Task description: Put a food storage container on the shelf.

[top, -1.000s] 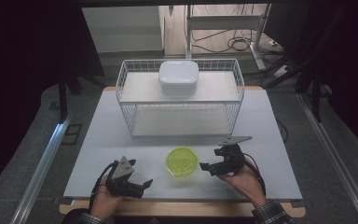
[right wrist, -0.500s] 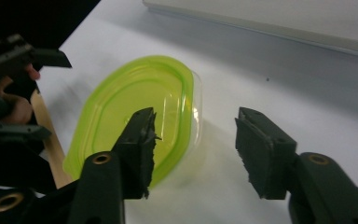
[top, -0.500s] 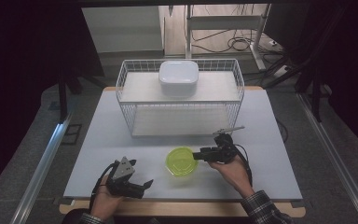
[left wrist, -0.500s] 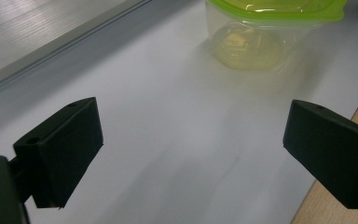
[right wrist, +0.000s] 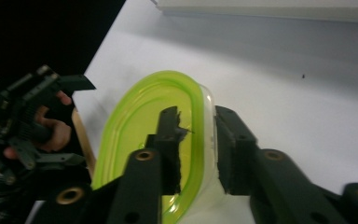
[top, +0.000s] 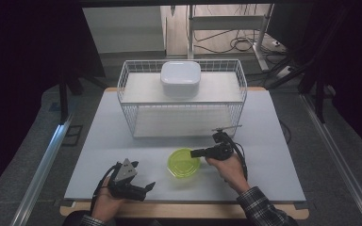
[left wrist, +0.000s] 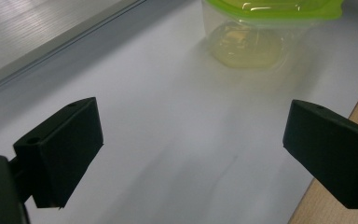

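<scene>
A clear container with a lime-green lid (top: 184, 162) stands near the table's front, in the middle. My right gripper (top: 194, 153) reaches in from its right; its jaws have just been closing. In the right gripper view the right gripper (right wrist: 198, 126) has one jaw over the lid (right wrist: 144, 126) and the other outside the clear wall, so the rim fills the gap between the pads. My left gripper (top: 147, 188) rests low at the front left, jaws wide apart. The left gripper (left wrist: 191, 154) has bare table between its jaws, with the container (left wrist: 261, 32) farther ahead.
A white wire basket (top: 136, 117) stands behind the container, with a white lidded box (top: 180, 77) on its raised shelf. The wooden front edge of the table (top: 193, 212) lies close to both hands. Bare white tabletop (top: 273, 141) stretches to the right.
My right gripper has moved left to the container, and its jaws have narrowed around the rim. The left gripper has stayed where it was.
</scene>
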`<state>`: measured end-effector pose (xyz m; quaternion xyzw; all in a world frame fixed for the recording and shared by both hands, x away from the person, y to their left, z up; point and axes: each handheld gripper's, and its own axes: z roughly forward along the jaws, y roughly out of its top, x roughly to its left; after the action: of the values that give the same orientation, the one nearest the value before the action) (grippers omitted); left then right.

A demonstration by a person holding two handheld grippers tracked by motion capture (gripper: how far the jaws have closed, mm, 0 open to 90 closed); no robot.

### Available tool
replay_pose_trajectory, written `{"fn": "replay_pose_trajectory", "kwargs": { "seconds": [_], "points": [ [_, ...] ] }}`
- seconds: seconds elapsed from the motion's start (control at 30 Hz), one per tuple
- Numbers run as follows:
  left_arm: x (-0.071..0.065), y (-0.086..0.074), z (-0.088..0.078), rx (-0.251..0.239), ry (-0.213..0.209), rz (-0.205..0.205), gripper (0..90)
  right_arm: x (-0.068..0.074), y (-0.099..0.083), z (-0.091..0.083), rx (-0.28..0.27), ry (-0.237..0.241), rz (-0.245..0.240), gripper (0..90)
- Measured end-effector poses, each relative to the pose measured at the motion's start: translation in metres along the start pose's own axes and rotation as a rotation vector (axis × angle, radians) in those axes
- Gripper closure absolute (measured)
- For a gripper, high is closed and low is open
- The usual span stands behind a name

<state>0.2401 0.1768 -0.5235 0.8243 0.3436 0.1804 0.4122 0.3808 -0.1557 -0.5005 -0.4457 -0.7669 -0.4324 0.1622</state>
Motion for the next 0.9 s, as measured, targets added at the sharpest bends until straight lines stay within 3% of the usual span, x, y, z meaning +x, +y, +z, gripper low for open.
{"fn": "replay_pose_trajectory", "kwargs": {
  "seconds": [0.1, 0.4, 0.9],
  "points": [
    [0.000, 0.000, 0.000, 0.000, 0.000, 0.002, 4.7, -0.001, 0.001, -0.001, 0.014, 0.008, 0.014, 80.1],
    [0.000, 0.000, 0.000, 0.003, 0.001, 0.008, 4.7, 0.003, 0.000, -0.005, 0.010, 0.009, 0.016, 81.1],
    [0.000, 0.001, -0.001, -0.005, 0.005, 0.004, 4.7, 0.017, 0.008, -0.026, -0.060, 0.055, 0.002, 81.2]
  ]
}}
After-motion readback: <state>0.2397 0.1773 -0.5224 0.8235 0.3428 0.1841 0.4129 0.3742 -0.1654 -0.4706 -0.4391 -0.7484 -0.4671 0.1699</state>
